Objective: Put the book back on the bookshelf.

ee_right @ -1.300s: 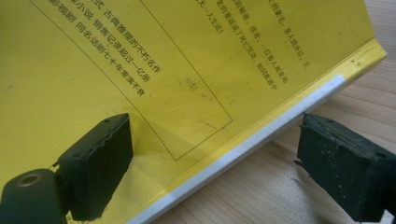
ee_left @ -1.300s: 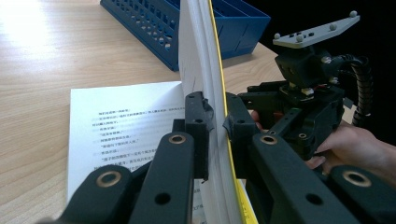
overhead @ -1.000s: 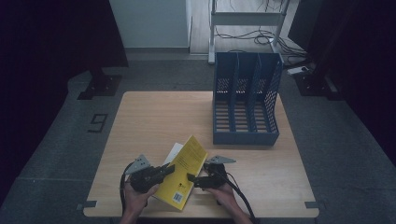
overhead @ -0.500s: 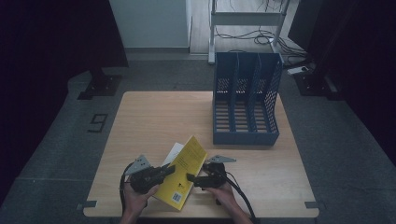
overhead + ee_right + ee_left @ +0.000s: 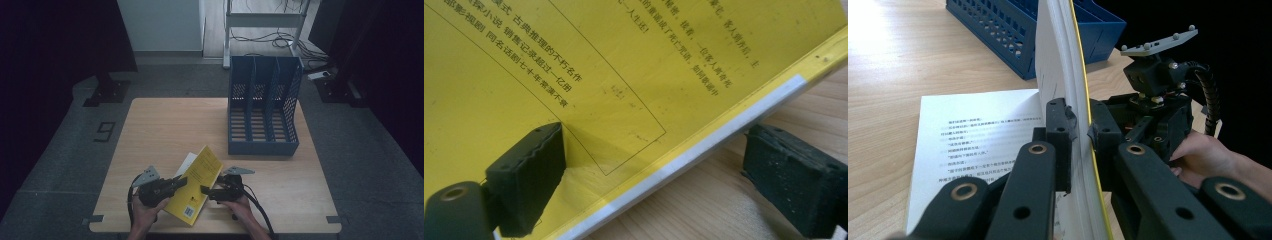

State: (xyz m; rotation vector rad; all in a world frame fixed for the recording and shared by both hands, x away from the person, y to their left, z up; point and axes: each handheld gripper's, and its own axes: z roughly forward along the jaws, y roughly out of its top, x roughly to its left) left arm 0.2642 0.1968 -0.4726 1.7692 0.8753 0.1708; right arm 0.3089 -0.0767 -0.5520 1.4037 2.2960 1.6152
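A yellow book point(image 5: 197, 187) lies near the table's front edge, partly open, with a white printed page point(image 5: 973, 140) flat on the wood. My left gripper point(image 5: 181, 181) is shut on the raised yellow cover and a sheaf of pages point(image 5: 1079, 60), which it holds nearly upright; its pads point(image 5: 1060, 120) press both sides. My right gripper point(image 5: 204, 191) stands open at the book's right side. In the right gripper view its jaws point(image 5: 659, 170) straddle the white-striped edge of the cover point(image 5: 574, 75), one pad over the yellow face, the other over bare table point(image 5: 704, 210).
A blue three-slot file rack point(image 5: 262, 115) stands at the table's back right, open toward me. The wooden table point(image 5: 170, 130) stretches bare to the left and behind the book. A hand point(image 5: 1203, 160) grips the right gripper's body. Dark floor surrounds the table.
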